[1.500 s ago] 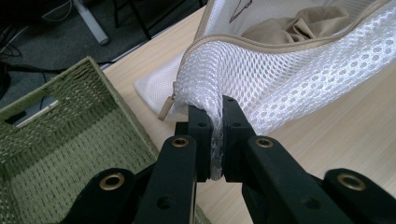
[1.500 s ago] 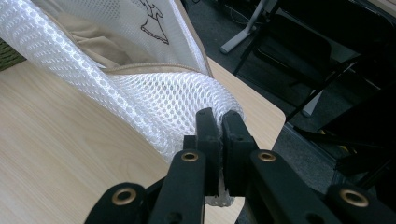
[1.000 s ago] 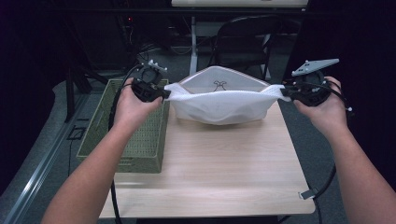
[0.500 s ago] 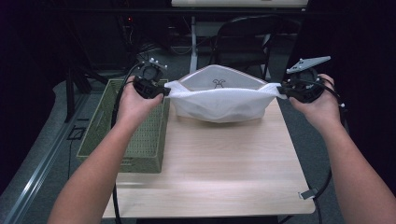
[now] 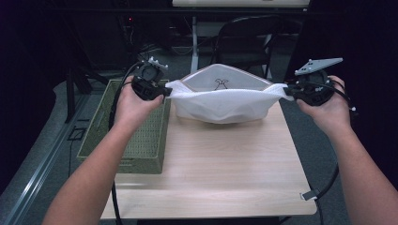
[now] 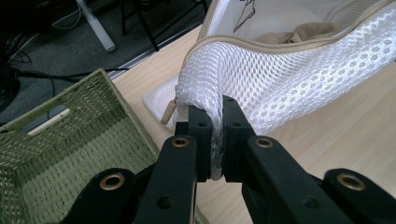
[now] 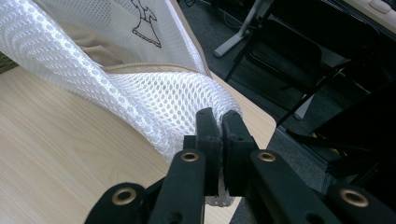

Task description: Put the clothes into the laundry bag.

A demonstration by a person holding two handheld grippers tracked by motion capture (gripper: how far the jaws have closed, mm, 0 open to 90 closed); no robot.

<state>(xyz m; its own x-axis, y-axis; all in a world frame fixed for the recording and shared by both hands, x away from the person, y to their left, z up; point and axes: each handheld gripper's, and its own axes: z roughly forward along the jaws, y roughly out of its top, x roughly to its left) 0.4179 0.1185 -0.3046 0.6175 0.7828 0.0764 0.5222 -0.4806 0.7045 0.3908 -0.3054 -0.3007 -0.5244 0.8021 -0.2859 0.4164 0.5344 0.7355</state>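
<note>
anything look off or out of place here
Nothing is spilled or damaged. The mesh bag hangs stretched between the left gripper and right gripper, each shut on one end, its mouth gaping with tan cloth inside. The green basket overhangs the table's left edge.

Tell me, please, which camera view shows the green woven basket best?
The high view: the green woven basket shows whole there, standing at the table's left edge. The left gripper view gives a near corner and inside wall; the right gripper view gives a sliver at its left edge.
</note>
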